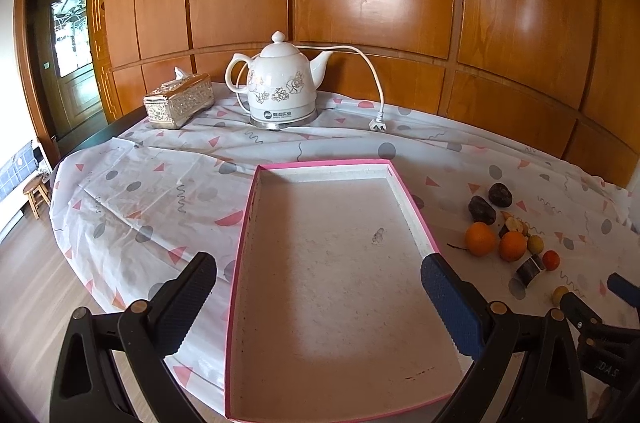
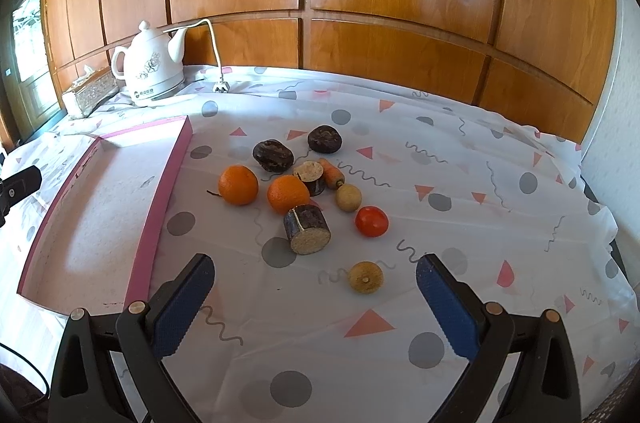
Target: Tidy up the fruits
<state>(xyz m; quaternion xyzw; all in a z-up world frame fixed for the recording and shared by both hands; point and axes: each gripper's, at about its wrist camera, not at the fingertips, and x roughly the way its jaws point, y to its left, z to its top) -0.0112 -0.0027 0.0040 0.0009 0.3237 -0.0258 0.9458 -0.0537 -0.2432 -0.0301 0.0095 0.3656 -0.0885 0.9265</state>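
Observation:
A shallow pink-rimmed tray (image 1: 248, 223) (image 2: 176, 159) lies bare on the patterned cloth. My left gripper (image 1: 318, 287) hangs open over its near half, holding nothing. To the tray's right sits a loose pile: two oranges (image 2: 238, 184) (image 2: 288, 194) (image 1: 480, 238), two dark wrinkled fruits (image 2: 273, 155) (image 2: 325, 139), two cut sugarcane chunks (image 2: 308, 229) (image 2: 312, 177), a small carrot (image 2: 333, 174), a red tomato (image 2: 371, 221) and two small tan round fruits (image 2: 349, 197) (image 2: 365, 277). My right gripper (image 2: 314, 297) is open and empty, just short of the nearest tan fruit.
A white ceramic kettle (image 1: 280, 83) with its cord and plug (image 1: 378, 125) stands at the back by the wood-panelled wall. A silver tissue box (image 1: 178, 101) sits left of it. The table edge drops to the floor at left, where a stool (image 1: 36, 193) stands.

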